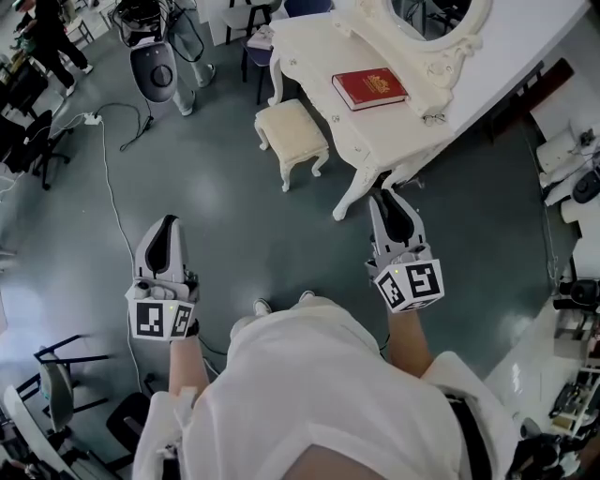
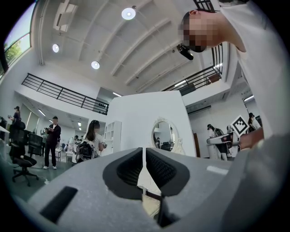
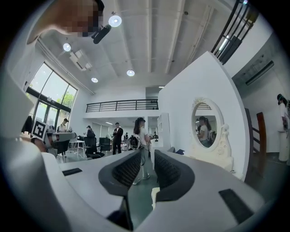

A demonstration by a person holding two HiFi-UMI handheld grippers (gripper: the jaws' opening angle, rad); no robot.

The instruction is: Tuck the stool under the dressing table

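Note:
In the head view the cream padded stool [image 1: 292, 139] stands on the grey floor, out to the left of the white dressing table [image 1: 323, 47] and clear of it. The table carries an oval mirror [image 1: 427, 23] and a red book [image 1: 369, 88]. My left gripper [image 1: 167, 225] is shut and empty, well short of the stool and to its lower left. My right gripper [image 1: 392, 200] hovers near the table's front leg [image 1: 354, 195], jaws slightly apart with nothing between them. The left gripper [image 2: 144, 156] looks at the mirror [image 2: 164, 136]. The right gripper [image 3: 147, 163] sees the mirror [image 3: 205, 124] to its right.
A grey floor unit [image 1: 155, 66] and a white cable [image 1: 108, 178] lie at the far left. A black office chair [image 1: 37, 150] and a black frame [image 1: 66, 375] stand along the left edge. White equipment [image 1: 572, 159] crowds the right. People [image 3: 139, 136] stand in the hall behind.

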